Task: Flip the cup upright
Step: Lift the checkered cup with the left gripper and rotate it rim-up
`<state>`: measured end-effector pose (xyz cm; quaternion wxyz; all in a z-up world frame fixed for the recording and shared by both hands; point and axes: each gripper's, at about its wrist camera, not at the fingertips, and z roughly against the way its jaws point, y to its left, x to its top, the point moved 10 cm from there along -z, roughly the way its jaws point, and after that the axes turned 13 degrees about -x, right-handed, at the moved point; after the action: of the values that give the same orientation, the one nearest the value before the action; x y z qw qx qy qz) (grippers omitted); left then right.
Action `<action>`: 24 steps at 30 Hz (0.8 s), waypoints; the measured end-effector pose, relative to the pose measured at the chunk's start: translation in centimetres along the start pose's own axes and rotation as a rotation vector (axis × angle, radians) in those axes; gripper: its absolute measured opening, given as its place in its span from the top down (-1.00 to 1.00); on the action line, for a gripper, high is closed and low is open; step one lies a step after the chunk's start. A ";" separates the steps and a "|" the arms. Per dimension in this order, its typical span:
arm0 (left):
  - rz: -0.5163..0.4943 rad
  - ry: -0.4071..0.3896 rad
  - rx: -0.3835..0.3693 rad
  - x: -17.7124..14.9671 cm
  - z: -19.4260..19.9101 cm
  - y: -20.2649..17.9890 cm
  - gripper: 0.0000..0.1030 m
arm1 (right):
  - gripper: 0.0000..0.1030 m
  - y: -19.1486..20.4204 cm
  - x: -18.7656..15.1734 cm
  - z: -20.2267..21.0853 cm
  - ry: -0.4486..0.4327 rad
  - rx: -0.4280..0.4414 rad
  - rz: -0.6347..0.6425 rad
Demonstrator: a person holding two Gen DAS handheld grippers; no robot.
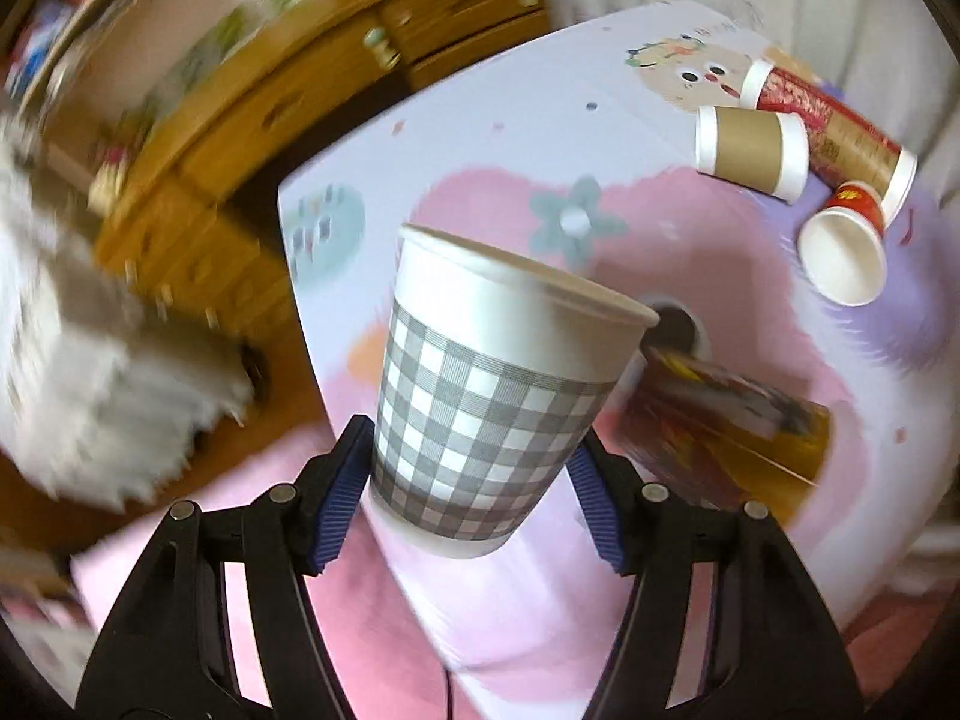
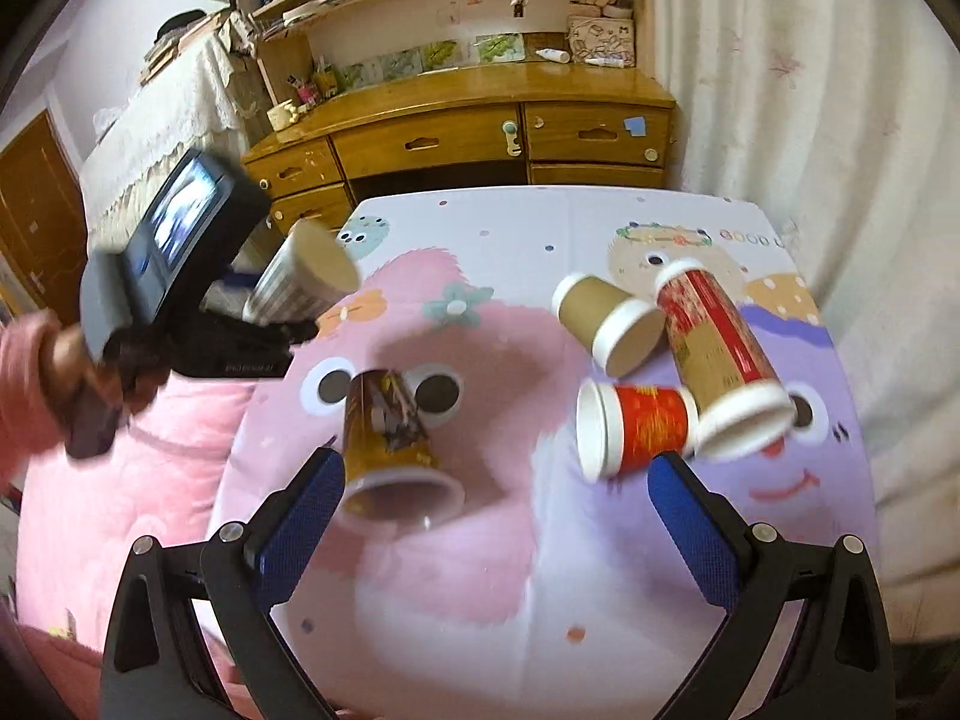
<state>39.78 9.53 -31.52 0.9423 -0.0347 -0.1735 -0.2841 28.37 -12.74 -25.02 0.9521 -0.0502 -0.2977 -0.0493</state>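
The left gripper (image 1: 468, 498), blue pads pinching the grey-and-white checked paper cup (image 1: 492, 402), is holding it mouth-up above the cartoon-printed table (image 1: 480, 138) edge, while the right gripper (image 2: 498, 516) is hanging spread beside a brown patterned cup (image 2: 390, 444) lying there.

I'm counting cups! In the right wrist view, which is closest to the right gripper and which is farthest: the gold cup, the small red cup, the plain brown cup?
From the right gripper:
1. Gold cup, lying beside its left finger, nearest.
2. Small red cup, just beyond its right finger.
3. Plain brown cup, farther back on the right, farthest.
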 end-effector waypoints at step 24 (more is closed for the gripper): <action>0.474 0.071 -0.282 -11.9 -0.5 -13.5 -0.17 | -0.99 -5.8 -10.8 9.1 0.149 0.061 -0.070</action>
<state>23.25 4.37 -36.53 0.9738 -0.1954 -0.0862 -0.0782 13.68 -16.68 -23.34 0.9704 -0.0071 -0.2289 -0.0770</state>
